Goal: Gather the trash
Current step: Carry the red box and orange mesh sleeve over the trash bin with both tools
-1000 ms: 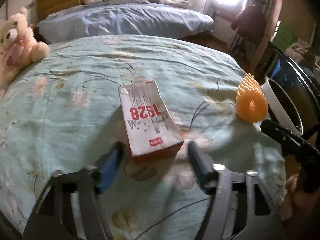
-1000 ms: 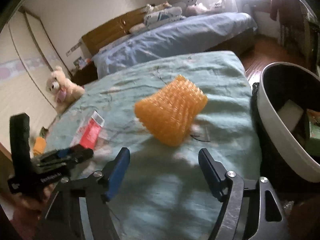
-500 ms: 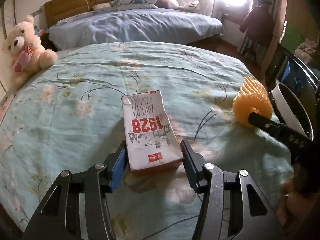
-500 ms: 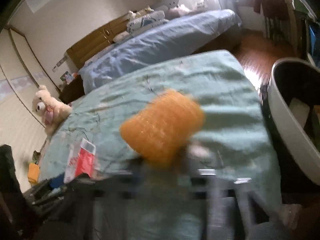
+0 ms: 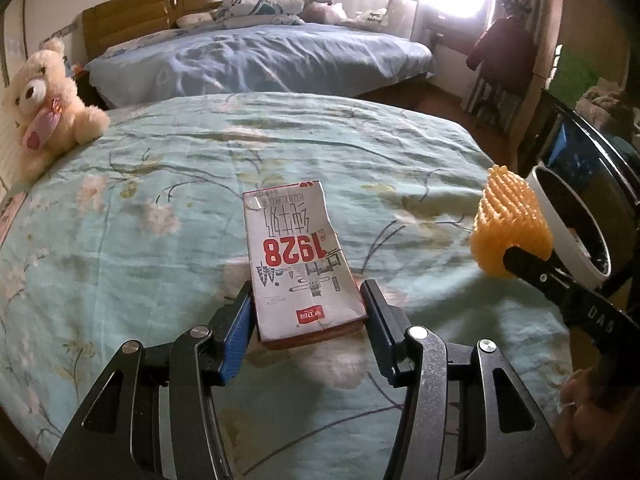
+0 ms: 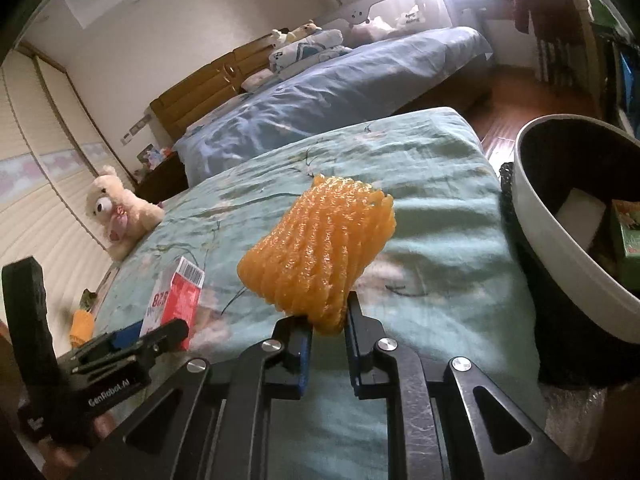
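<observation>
A white and red milk carton [image 5: 298, 262] marked 1928 lies flat on the green floral bedspread [image 5: 160, 184]. My left gripper [image 5: 306, 314] has its fingers against both sides of the carton's near end. An orange foam fruit net [image 6: 318, 250] is pinched at its lower end by my right gripper [image 6: 326, 322], lifted off the bed. The net also shows in the left wrist view [image 5: 508, 230], and the carton in the right wrist view [image 6: 176, 300].
A white-rimmed bin with a dark liner [image 6: 560, 248] stands off the bed's right edge, holding a white piece and a green box [image 6: 628, 232]. A cream teddy bear [image 5: 44, 96] sits at the bed's far left. A second bed with blue sheets [image 5: 256, 56] lies beyond.
My left gripper moved forward and closed around the carton's near end. My right gripper moved in and closed on the orange net, which now hangs above the bedspread.
</observation>
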A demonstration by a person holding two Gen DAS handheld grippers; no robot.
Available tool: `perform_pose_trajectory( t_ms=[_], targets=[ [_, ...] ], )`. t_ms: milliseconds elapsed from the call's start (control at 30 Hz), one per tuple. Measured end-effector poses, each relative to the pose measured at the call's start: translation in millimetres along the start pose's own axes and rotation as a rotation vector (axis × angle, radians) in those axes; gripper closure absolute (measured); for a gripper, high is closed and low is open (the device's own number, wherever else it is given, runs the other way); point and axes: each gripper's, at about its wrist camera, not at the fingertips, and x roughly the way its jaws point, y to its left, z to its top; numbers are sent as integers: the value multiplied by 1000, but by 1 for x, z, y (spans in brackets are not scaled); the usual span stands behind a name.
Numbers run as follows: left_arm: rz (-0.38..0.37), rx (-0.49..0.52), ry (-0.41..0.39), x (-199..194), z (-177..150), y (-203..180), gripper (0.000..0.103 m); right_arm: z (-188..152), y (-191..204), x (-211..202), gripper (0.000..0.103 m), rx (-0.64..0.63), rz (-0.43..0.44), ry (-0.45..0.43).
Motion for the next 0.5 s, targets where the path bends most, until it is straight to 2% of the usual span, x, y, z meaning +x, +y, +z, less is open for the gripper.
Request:
perform_pose_trajectory(
  t_ms=[500],
  targets=[
    [-42, 76, -26, -16, 0, -32, 52, -5, -2, -32, 88, -8, -4, -45]
  ],
)
